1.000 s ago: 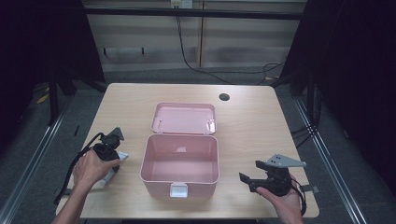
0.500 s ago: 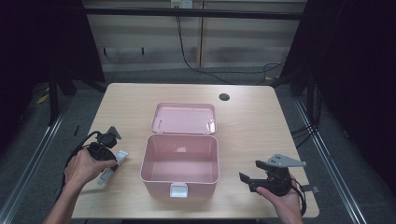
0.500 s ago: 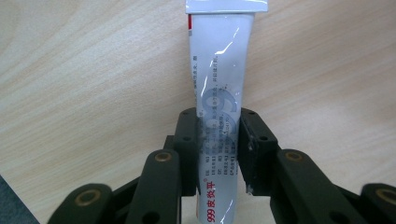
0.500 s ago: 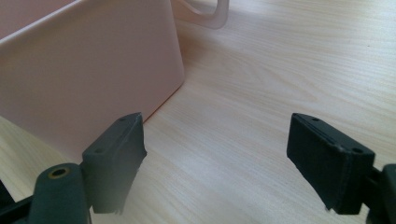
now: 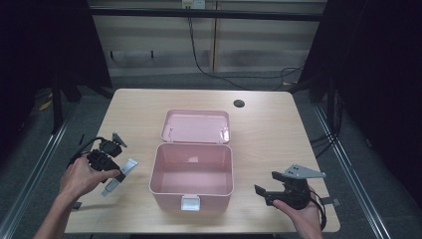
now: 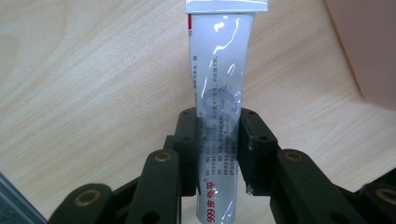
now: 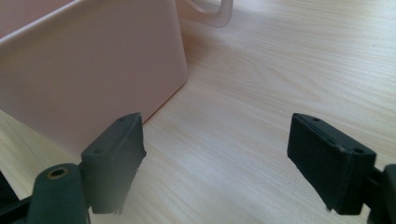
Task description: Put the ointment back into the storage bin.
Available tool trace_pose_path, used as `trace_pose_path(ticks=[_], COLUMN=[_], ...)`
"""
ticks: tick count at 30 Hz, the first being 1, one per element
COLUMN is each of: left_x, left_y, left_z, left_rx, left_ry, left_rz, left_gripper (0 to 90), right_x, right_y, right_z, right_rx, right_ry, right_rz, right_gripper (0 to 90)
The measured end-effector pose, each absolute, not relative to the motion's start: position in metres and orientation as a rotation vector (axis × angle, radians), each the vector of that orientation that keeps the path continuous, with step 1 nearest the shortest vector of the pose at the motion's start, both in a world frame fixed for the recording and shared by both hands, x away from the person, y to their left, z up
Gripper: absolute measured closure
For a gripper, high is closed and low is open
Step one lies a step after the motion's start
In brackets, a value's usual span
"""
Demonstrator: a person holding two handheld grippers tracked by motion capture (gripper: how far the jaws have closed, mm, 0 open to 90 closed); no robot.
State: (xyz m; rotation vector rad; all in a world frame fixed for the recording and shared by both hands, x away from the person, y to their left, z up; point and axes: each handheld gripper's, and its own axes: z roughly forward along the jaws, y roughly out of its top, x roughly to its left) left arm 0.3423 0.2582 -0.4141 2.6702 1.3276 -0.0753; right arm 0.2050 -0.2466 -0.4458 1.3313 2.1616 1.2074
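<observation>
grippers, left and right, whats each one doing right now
Left gripper: closed on the white tube, fingers pressing both its sides.
Right gripper: open, nothing between its fingers, beside the pink box.

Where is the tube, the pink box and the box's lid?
tube (image 6: 219,93), left gripper view, middle of its body.
pink box (image 5: 191,198), high view, front wall.
lid (image 5: 196,127), high view, inner face.

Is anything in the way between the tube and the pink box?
Nothing visible. The left gripper holds the tube beside the open pink box, with only bare table between them.
</observation>
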Motion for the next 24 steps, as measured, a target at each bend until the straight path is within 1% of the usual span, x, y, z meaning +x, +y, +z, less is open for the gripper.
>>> trace_pose_path(ticks=[2, 6, 13, 17, 24], left_x=[0.340, 0.338, 0.333, 0.329, 0.326], left_y=[0.258, 0.258, 0.256, 0.254, 0.252], left_z=[-0.410, -0.405, -0.395, -0.386, -0.371], left_rx=[2.695, 2.713, 2.723, 2.744, 2.767], left_ry=[1.309, 1.268, 1.227, 1.163, 1.106], left_rz=[-0.057, -0.075, -0.056, -0.054, -0.046], left_gripper=[71.3, 71.3, 71.3, 71.3, 71.4], right_x=[0.205, 0.205, 0.205, 0.205, 0.205], right_y=[-0.246, -0.245, -0.246, -0.246, -0.244], right_z=[-0.446, -0.446, -0.446, -0.446, -0.446], right_rx=[1.330, 1.322, 1.323, 1.325, 1.318], right_ry=[2.164, 2.173, 2.173, 2.177, 2.189], right_rz=[1.205, 1.199, 1.203, 1.205, 1.206], right_gripper=[18.3, 18.3, 18.2, 18.2, 17.9])
